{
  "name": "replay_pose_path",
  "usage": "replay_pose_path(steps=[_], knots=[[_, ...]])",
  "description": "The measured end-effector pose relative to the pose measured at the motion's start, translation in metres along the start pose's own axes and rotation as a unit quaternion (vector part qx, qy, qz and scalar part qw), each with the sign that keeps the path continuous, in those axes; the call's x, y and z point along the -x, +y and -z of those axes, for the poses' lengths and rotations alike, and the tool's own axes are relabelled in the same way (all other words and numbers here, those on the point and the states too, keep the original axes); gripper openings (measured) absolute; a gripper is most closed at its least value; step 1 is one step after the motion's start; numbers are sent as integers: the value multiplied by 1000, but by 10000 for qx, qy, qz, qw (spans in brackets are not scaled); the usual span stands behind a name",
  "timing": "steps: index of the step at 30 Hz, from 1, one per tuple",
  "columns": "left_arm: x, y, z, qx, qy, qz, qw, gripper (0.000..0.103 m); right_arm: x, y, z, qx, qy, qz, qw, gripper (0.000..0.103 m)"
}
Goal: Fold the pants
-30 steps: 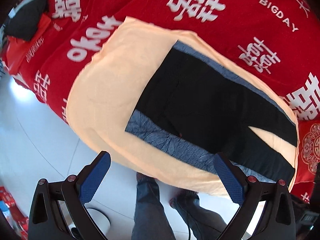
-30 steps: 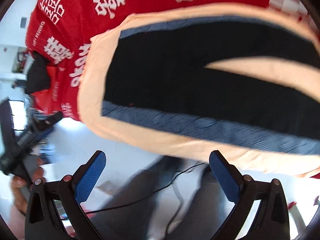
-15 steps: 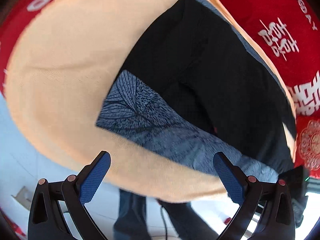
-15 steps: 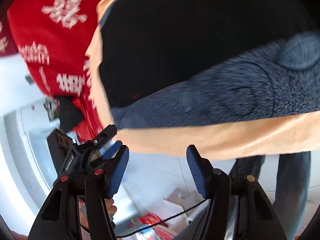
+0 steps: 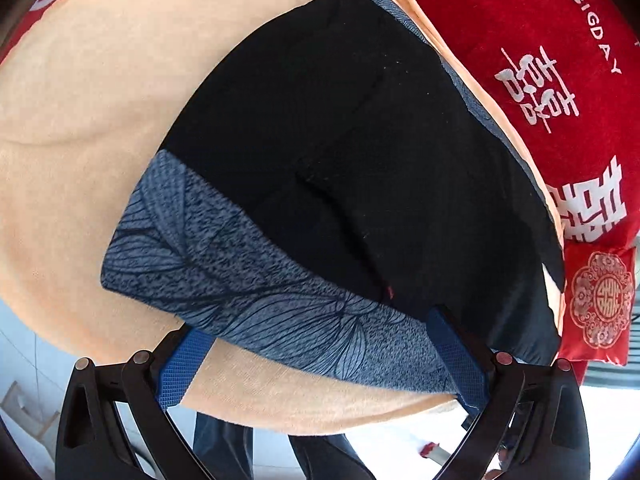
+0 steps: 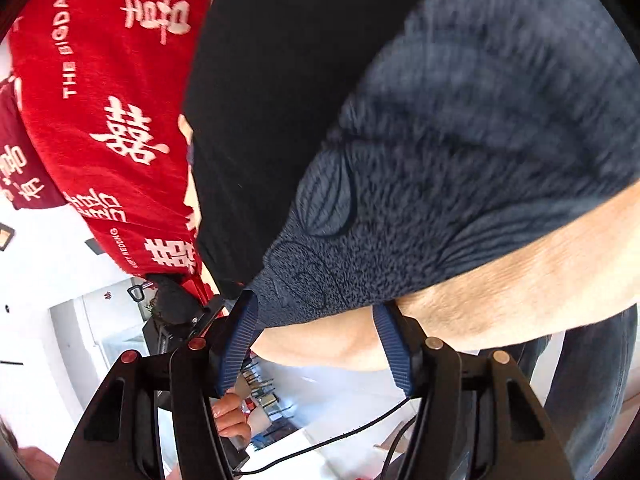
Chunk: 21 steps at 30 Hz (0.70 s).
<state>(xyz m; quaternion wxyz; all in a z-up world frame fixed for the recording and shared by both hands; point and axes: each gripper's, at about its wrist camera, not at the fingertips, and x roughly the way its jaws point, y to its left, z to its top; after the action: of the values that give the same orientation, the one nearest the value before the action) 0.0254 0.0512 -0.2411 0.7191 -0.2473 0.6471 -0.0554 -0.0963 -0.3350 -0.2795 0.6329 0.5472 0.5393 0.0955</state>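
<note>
**A:** Where are the pants lying now?

**B:** Flat on the peach cloth that covers the surface, with the red printed cover past its far edge. They are black, with a blue-grey leaf-patterned strip running down the near side, close to the cloth's edge.

**A:** And the step in hand?

**B:** I'd call it taking hold of that near side to start the first fold. The left gripper has its fingers wide apart over the strip, one at the cloth's edge and one at the strip's black margin, clamped on nothing. The right gripper has narrowed within the last second; its fingers are part closed around a corner of the strip, in the right wrist view, fabric between them. Whether the pads already press on it, I cannot tell.

**A:** So what next?

**B:** Likely both sets of fingers must close on the pants alone, not the peach cloth beneath, then lift the near side and carry it across onto the far half.
</note>
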Motion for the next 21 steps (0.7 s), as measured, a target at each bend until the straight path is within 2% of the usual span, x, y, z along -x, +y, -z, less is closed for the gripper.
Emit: replay_pose_path(steps=[3,5,7,8,9,10,11,12,14,18,21], knots=[[1,1,-2,89,-74,38,9999,102,8,-14,-6,-336,-181,-384,9985,65],[4,3,-2,65,-108,-13,9999,94,8,-16,-7,-385,-166,-531,9977,65],[7,5,-2,-25,-104,-1,9999,82,12,-17,-6,-403,-180,-515,9977,55],[8,4,-3,-109,-78,-94,9999,72,13,-21,-6,-559,-202,-423,9973,29],[9,5,-4,-152,-64,-96,9998,57,14,-24,-5,-786,-228,-413,9958,11],[11,8,-5,-166,-21,43,9999,45,16,-20,-5,-959,-269,-462,9940,11],[13,12,-5,-134,60,229,9996,26,18,-8,-5,-823,-295,-403,9954,11],[17,16,-7,-27,112,404,9991,25,22,6,-6,-560,-295,-312,9975,10],[32,11,-14,21,15,414,9991,25,32,38,-10,-18,-261,-257,9993,10],[65,-28,-34,-323,-336,472,9978,25,52,105,-40,772,-176,-228,9966,11],[83,-60,-64,-532,-730,461,9948,25,54,145,-77,1257,-23,-171,9919,11]])
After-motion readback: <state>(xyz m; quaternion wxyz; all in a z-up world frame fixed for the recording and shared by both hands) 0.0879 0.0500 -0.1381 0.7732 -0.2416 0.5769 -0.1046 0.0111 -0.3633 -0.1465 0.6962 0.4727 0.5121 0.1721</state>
